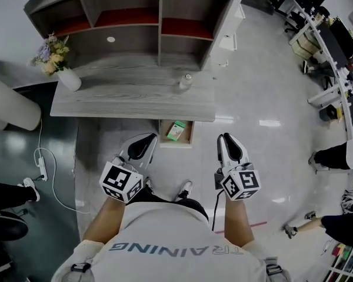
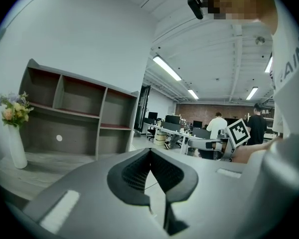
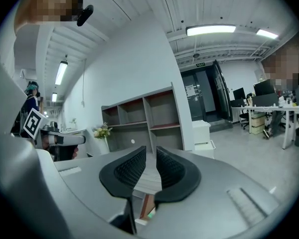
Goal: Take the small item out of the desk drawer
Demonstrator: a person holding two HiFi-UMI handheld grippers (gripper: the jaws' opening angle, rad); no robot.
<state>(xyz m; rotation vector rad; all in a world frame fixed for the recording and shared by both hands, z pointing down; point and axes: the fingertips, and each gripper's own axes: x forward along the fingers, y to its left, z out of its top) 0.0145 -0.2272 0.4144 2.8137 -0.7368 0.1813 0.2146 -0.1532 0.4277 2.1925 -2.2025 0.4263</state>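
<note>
Standing on a glossy pale floor (image 1: 265, 157) in an open-plan office, facing a grey wood-grain desk (image 1: 135, 96) with a shelf unit (image 1: 159, 16) along its back, red lining showing in the upper compartments. Noting a white vase (image 1: 69, 79) of flowers (image 1: 50, 54) at the desk's left end and a small clear bottle (image 1: 185, 82) near its right front. Seeing a darker floor strip (image 1: 23, 157) at left with a white cable and power strip (image 1: 42, 169) lying on it. Seeing rows of work desks with monitors (image 1: 335, 57) at far right, and other people's legs at both edges.

Looking into the open drawer (image 1: 192, 133) under the desk's front edge: finding the small item (image 1: 176, 130), a green-and-white box, lying inside, well apart from both grippers.

Holding the left gripper (image 1: 148, 140) low in front of the drawer, jaw tips touching, gripping nothing. Holding the right gripper (image 1: 226, 138) beside it, jaws standing a thin slit apart, gripping nothing.

Reading "TRAINING" across the grey shirt (image 1: 170, 239), upside down in the head view. Failing to read the box's print: too small. Noting black-and-white square markers on both gripper cubes.
</note>
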